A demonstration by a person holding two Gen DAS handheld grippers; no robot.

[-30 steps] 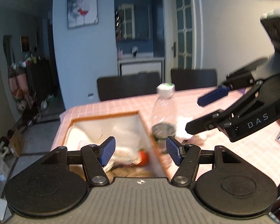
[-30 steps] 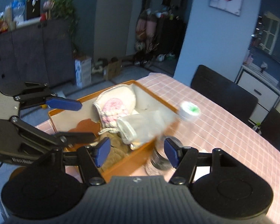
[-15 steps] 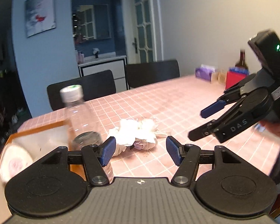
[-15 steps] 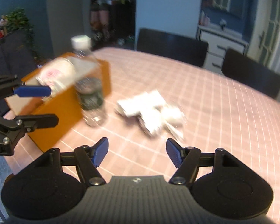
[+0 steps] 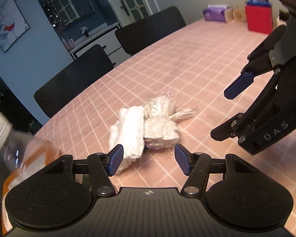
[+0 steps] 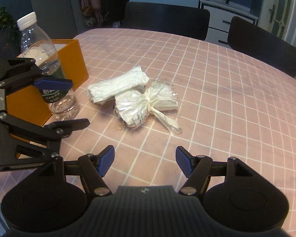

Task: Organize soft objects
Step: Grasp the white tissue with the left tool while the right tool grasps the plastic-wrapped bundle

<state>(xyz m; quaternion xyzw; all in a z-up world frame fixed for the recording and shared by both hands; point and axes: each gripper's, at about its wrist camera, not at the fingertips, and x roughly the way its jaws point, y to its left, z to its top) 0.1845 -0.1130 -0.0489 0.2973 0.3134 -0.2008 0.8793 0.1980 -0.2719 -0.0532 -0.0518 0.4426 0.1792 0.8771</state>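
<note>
Left tool [image 5: 148, 163]: jaws parted and closing slightly at this moment; nothing between the pads. It points down at the near end of the soft pile, with the left pad just beside the folded cloth.
Right tool [image 6: 145, 163]: jaws parted, empty. It hangs over bare surface [image 6: 227, 90], short of the pile.
Folded white cloth [image 6: 118, 86]: a long, flat, rolled bundle lying on the pink checked surface, its side touching the bagged item.
Bagged soft item [image 6: 140, 104]: white padding inside a clear plastic bag, knotted, with a loose twisted tail [image 6: 167, 121] trailing toward the right tool.
Orange box [image 6: 69, 59]: open-topped, standing to the left of the pile, near but apart from it; judged the likely destination.
Plastic bottle [image 6: 43, 67]: clear, white cap, upright, just beside the box wall, between box and pile.
Handling, cloth: judged light and limp; it will sag and may unroll if lifted by one end. Take hold across the middle of the roll, pinching through all layers.
Handling, bag: judged light and compressible, with a slippery film. Grip at the knot or the bunched neck, not the smooth bulge.
Risk: the bottle looks nearly empty and easily tipped on the way to the box.
</note>
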